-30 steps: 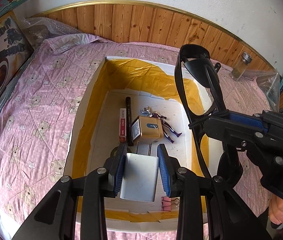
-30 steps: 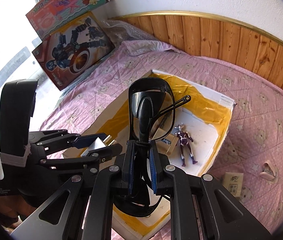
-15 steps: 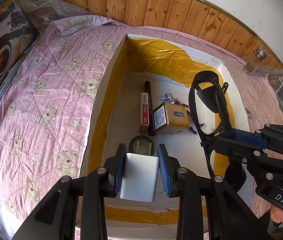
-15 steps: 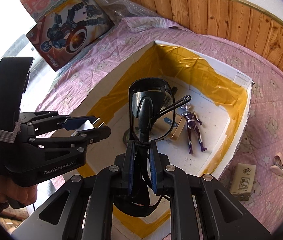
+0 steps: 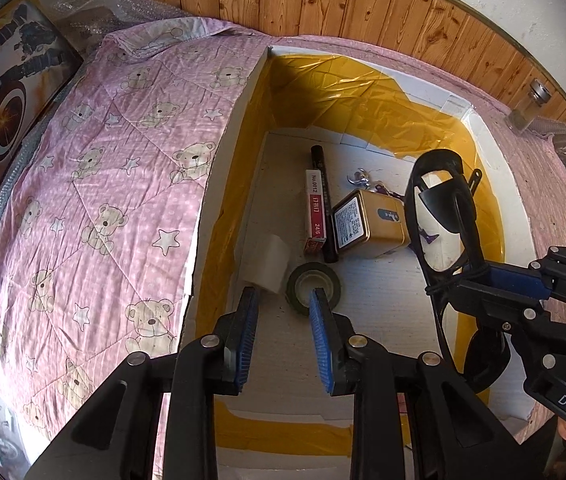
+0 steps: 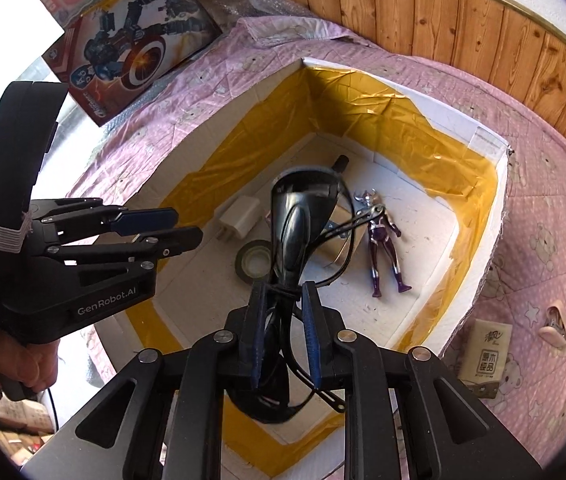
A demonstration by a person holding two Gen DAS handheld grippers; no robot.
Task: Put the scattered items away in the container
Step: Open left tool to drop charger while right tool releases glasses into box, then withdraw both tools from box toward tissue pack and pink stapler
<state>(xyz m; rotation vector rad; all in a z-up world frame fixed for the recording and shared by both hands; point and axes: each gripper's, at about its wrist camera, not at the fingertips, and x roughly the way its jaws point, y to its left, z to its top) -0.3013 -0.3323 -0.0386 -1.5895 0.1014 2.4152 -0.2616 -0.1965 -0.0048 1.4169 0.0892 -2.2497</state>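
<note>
A white cardboard box [image 5: 243, 100] lined with yellow tape lies on the pink bear quilt. My left gripper [image 5: 283, 294] hangs open and empty over its near end, above a dark tape roll [image 5: 314, 286]. The white charger [image 5: 267, 258] lies on the box floor by the left wall, just ahead of the left fingers. My right gripper [image 6: 284, 288] is shut on black sunglasses [image 6: 299, 224] and holds them over the box's right side. The sunglasses [image 5: 443, 208] also show in the left wrist view, pinched by the right gripper [image 5: 467, 280].
The box also holds a gold tin [image 5: 371, 222], a black marker [image 5: 323, 200], a red-and-white staple box [image 5: 315, 212] and a purple figure [image 6: 383, 240]. A tissue pack [image 6: 485, 354] and a small pink item [image 6: 555, 322] lie on the quilt. A glass jar [image 5: 531, 106] stands by the wooden wall.
My left gripper opened and the white charger dropped onto the box floor. Both grippers moved lower and further over the box; the right one still holds the sunglasses.
</note>
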